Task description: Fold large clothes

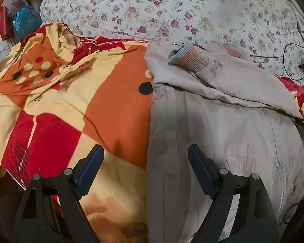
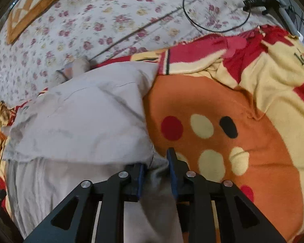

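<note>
Beige jacket (image 1: 223, 125) lies flat on the orange-red blanket (image 1: 115, 101); its left edge runs between my left tongs (image 1: 146, 151), cuffed sleeve (image 1: 187, 57) folded across ahead of them. Left tongs gape wide, nothing in them, pitched steeply down over that edge. Right tongs (image 2: 156, 160) nearly closed, a bunched fold of the jacket's (image 2: 81, 117) right edge pinched between the pads, also pitched down. Floral sheet (image 2: 91, 20) and a cable loop (image 2: 216, 8) beyond.
</note>
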Tool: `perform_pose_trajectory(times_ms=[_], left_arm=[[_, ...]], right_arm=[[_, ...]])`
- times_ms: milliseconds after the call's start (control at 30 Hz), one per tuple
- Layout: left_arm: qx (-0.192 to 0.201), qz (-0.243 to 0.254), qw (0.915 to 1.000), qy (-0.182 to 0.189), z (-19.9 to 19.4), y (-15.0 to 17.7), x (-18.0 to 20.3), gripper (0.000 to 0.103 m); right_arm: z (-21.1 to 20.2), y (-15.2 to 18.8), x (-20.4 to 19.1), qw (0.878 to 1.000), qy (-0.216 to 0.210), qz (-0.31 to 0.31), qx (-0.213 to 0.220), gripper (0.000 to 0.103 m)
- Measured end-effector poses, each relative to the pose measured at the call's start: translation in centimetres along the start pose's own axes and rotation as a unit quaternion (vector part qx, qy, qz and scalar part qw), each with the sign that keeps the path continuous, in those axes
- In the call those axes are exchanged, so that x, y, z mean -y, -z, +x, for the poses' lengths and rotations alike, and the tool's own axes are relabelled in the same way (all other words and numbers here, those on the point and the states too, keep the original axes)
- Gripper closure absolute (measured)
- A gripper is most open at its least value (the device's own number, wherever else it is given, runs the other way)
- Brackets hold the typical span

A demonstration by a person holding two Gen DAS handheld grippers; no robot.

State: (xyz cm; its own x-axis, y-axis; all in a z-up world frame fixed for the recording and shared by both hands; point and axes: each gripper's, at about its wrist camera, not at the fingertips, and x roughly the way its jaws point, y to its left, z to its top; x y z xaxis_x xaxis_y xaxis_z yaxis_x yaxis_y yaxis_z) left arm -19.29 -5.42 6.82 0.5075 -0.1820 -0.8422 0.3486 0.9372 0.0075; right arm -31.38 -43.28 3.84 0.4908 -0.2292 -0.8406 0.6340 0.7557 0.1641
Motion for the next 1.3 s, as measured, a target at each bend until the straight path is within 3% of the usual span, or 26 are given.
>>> perform_pose_trajectory(times_ms=[67, 267, 467, 733, 967, 1133, 1233, 1300], left_arm=[[0.000, 0.004, 1.0000, -0.001, -0.1, 0.4, 0.1, 0.018], [0.000, 0.009, 0.9999, 0.005, -0.7, 1.3, 0.1, 0.018], [-0.004, 0.028, 0.9995, 0.015, -2.1, 3.3, -0.1, 0.018], [-0.077, 0.042, 0.9944, 0.058, -2.7, 8.7, -1.2, 0.018], [-0.119, 0.045, 0.9881, 0.086, -1.8, 12.7, -0.9, 0.018], [-0.119, 0.056, 0.9876, 0.086, -1.5, 13.1, 0.0, 0.018], [-0.127, 0.033, 0.9862, 0.100, -1.2, 13.6, -0.4, 0.018], [-0.140, 0.007, 0.9835, 0.115, -0.8, 13.8, -0.9, 0.018]], right_arm=[[-1.5, 0.7, 0.0, 1.000, -0.006, -0.006, 0.001, 0.058], [-4.7, 4.0, 0.2, 0.998, -0.038, -0.037, -0.035, 0.039], [-5.3, 9.3, 0.4, 0.990, -0.059, -0.068, -0.106, 0.037], [-7.3, 15.7, -0.2, 0.977, -0.094, -0.112, -0.155, 0.027], [-6.5, 18.1, 1.4, 0.964, -0.134, -0.087, -0.212, 0.026], [-5.5, 19.5, 1.9, 0.956, -0.155, -0.063, -0.241, 0.026], [-5.1, 20.6, 1.2, 0.948, -0.169, -0.073, -0.260, 0.026], [-4.9, 20.9, 0.9, 0.949, -0.170, -0.077, -0.253, 0.026]])
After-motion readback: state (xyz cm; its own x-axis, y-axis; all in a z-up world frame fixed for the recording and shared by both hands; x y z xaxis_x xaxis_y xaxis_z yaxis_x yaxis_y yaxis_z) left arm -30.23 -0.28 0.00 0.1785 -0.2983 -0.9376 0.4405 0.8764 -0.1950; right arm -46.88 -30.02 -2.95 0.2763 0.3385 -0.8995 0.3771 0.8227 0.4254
